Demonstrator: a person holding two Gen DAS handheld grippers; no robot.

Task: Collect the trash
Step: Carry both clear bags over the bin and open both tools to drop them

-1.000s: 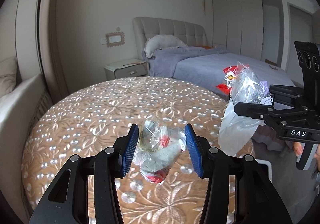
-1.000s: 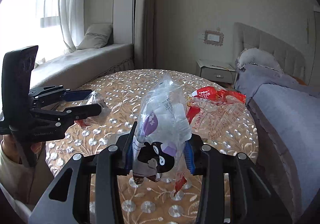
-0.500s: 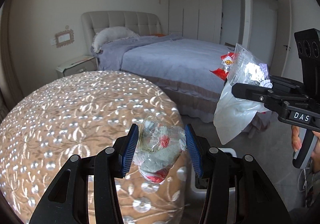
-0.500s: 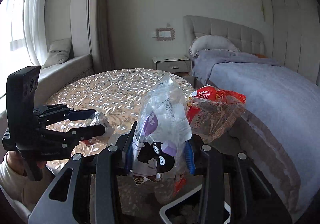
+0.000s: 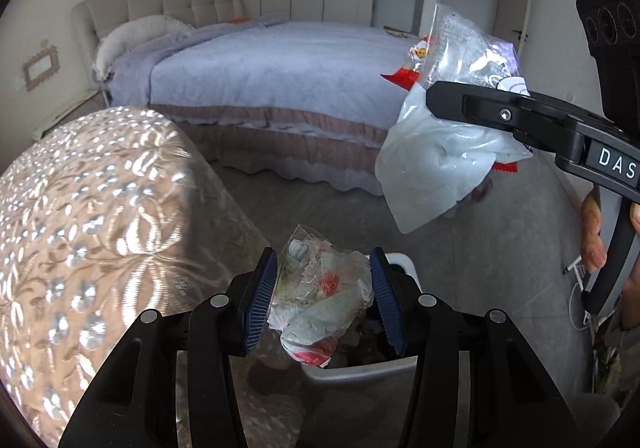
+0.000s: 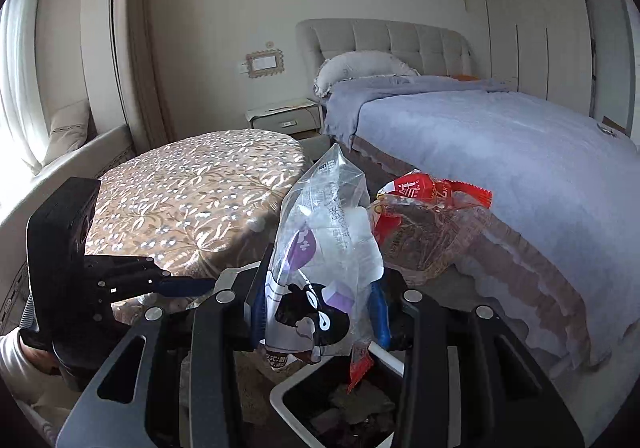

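Crumpled wrappers (image 5: 323, 298) sit clamped between the left tool (image 5: 323, 302) pads, above the bin (image 5: 362, 370)

Two wrist cameras, both close above the trash bin beside the table.
The left view tilts down over the bin (image 5: 404, 262) toward the bed (image 5: 280, 68); the right view faces the headboard; both share table (image 6: 192, 184), bed and bin.

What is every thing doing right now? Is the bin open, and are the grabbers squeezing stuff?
Left hand-held gripper: shut on the crumpled wrapper.
Crumpled wrapper: squashed, held above the bin.
Right hand-held gripper: shut on the clear plastic bags.
Clear plastic bags: bunched, hanging over the bin.
Bin: open, trash already inside.
Bed: made, blanket spread.
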